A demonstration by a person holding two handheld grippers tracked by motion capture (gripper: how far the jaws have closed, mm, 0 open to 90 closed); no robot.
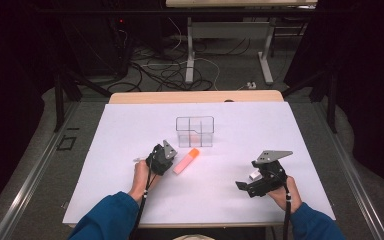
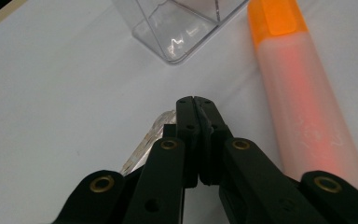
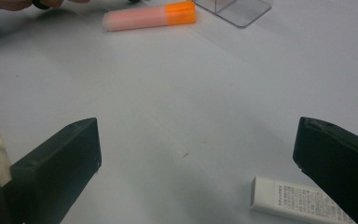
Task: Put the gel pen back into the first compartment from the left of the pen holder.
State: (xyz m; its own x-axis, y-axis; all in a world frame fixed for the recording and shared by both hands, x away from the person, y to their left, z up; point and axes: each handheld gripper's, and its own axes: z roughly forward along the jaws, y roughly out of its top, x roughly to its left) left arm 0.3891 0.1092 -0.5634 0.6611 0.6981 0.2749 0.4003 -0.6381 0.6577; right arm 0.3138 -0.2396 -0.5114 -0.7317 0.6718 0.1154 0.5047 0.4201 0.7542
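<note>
On the desk [image 1: 130, 150] there is 1 clear plastic organizer [image 1: 195, 131] w/ compartments. Also 1 pink highlighter [image 1: 186, 161] w/ orange cap and 1 white eraser [image 3: 293, 201]. Claws: 2, i.e. left claw [image 2: 195, 103] and right claw [image 3: 196, 168].

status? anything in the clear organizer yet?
Done: something pink seems to sit in the clear organizer. In hand: nothing visibly gripped; the shut left gripper rests beside the highlighter. Left: that highlighter and the eraser by the open right gripper.
</note>
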